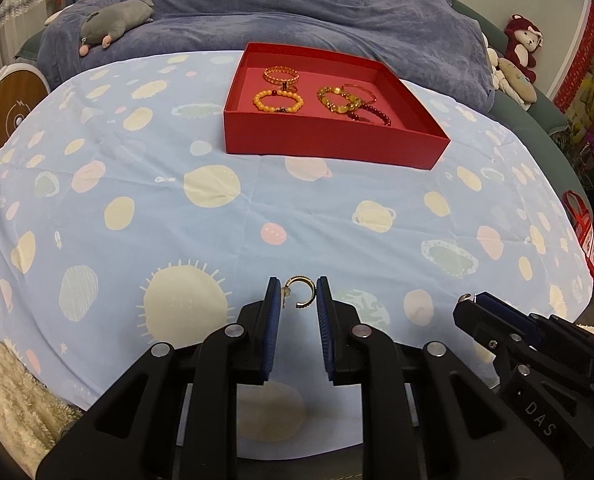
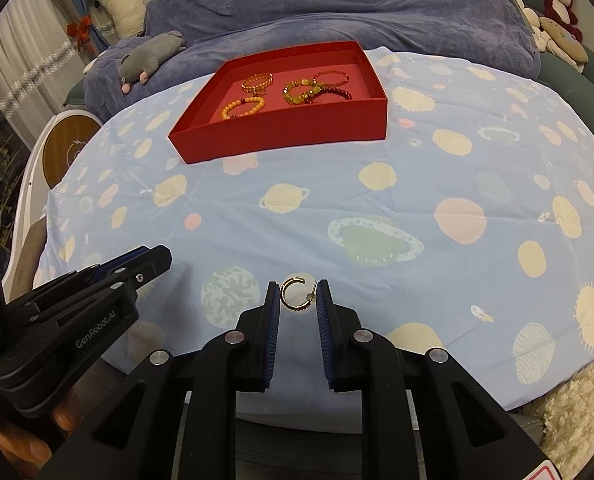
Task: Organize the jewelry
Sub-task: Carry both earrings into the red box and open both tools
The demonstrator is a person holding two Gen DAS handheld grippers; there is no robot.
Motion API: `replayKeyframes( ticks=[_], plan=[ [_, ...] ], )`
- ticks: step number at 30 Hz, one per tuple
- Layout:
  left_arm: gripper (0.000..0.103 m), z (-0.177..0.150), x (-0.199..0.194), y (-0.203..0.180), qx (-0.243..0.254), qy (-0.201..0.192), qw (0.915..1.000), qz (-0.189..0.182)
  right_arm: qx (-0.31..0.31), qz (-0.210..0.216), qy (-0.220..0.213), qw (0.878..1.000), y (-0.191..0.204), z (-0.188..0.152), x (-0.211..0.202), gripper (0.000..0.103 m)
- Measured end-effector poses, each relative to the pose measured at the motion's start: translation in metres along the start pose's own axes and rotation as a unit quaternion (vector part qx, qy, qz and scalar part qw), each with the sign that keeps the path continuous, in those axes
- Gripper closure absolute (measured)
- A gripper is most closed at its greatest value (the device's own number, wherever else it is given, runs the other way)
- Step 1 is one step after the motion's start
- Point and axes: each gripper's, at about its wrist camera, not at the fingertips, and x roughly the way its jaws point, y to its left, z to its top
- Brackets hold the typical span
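A red box [image 1: 329, 144] stands on the far half of the table and holds several bead and gold bracelets [image 1: 278, 101]; it also shows in the right wrist view [image 2: 281, 136]. My left gripper [image 1: 299, 294] is shut on a small gold hoop earring [image 1: 303, 292], pinched between its blue pads. My right gripper [image 2: 299, 294] is shut on a second gold hoop earring [image 2: 293, 295]. Both are held just above the cloth at the near edge. The right gripper's tip also shows in the left wrist view [image 1: 471, 300].
A light blue cloth with planet prints [image 1: 257, 216] covers the table. A purple blanket [image 1: 297, 8] with a grey plush toy [image 1: 117, 24] lies behind. Plush toys [image 1: 517, 56] sit at the far right. A fluffy cream fabric [image 1: 13, 396] lies at the near left.
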Motion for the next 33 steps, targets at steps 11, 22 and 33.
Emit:
replayKeyframes(
  ticks=[11, 22, 33],
  plan=[
    [0.085, 0.059, -0.008, -0.006, -0.003, -0.036, 0.9993, -0.008, -0.013, 0.010, -0.051, 0.999, 0.004, 0.070, -0.010, 0.085],
    [0.085, 0.145, 0.022, -0.014, 0.014, -0.063, 0.9979, 0.001, -0.021, 0.011, -0.080, 0.997, 0.005, 0.155, 0.015, 0.085],
    [0.085, 0.178, 0.075, -0.013, 0.024, -0.043, 0.9987, 0.015, -0.034, 0.001, -0.064, 0.997, 0.002, 0.191, 0.064, 0.085]
  ],
)
